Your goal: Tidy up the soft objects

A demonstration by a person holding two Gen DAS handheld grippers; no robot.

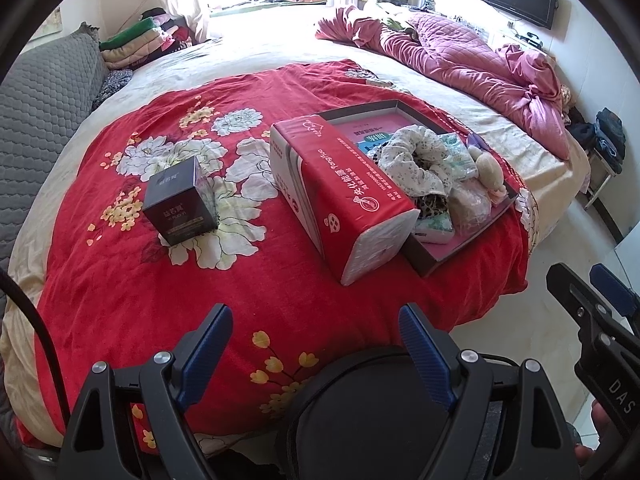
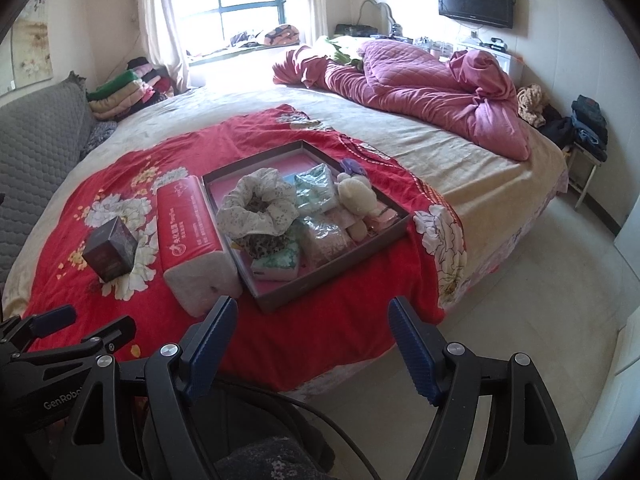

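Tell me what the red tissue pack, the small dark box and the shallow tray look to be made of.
Red tissue pack: thin glossy plastic film, going by the sheen and the white tissue showing through its clear end. Small dark box: likely printed card with a smooth, slightly shiny finish, judging by its crisp edges and reflections. Shallow tray: seemingly stiff matte cardboard, grey outside and pink-lined inside, with thin straight walls.

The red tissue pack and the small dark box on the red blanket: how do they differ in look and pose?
The tissue pack is long, soft-wrapped and red with white ends; the dark box is small, stiff, nearly cube-shaped and almost black. The tissue pack lies on its long side against the tray's left wall; the dark box stands apart, alone on a white flower print. Both rest on the red blanket, outside the tray, untouched by either gripper.
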